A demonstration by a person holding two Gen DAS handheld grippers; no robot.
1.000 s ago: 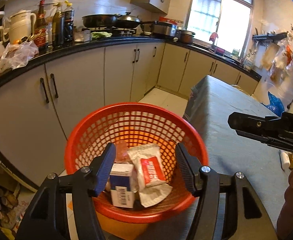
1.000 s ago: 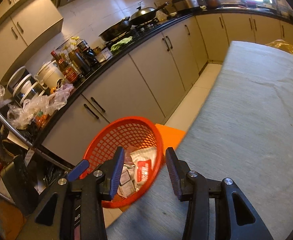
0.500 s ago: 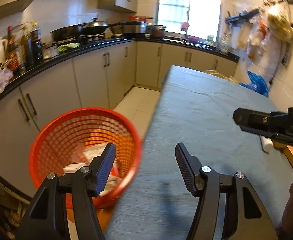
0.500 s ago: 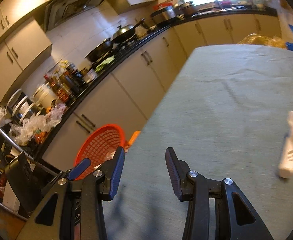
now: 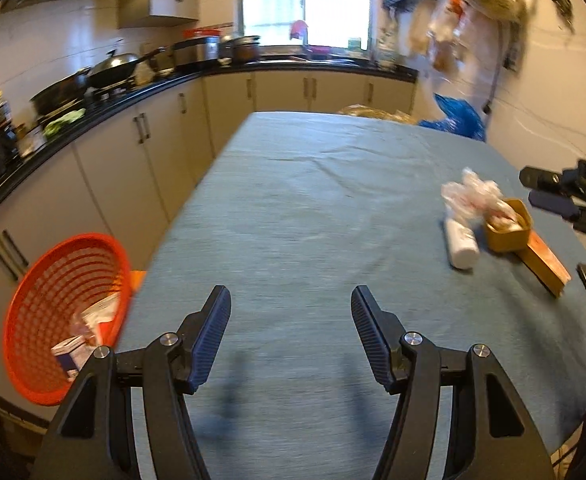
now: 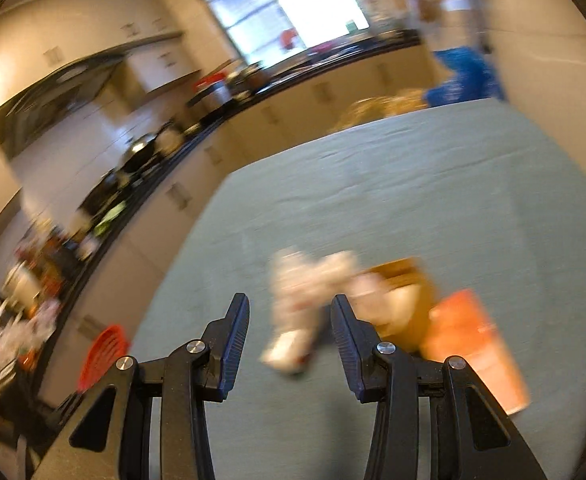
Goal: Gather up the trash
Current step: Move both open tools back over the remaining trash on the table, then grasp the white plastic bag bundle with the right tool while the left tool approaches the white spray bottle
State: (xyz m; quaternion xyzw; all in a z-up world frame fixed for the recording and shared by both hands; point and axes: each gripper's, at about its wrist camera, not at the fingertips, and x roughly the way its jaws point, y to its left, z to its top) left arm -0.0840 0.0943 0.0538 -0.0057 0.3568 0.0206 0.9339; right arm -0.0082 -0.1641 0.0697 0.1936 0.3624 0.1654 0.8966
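Both grippers — left gripper and right gripper — are hanging part-open, empty; the right should straddle the crumpled wrapper squarely before closing.

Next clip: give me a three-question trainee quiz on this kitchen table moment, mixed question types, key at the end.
1. True or false: the left gripper holds a piece of trash.
2. Where does the orange basket stand? A) on the table B) beside the table's left edge, lower down C) on the counter
3. Name the white item lying next to the yellow box.

Key: 1 false, its jaws are open and empty. 2 B. 3 A white bottle on its side, with crumpled plastic wrap at its far end.
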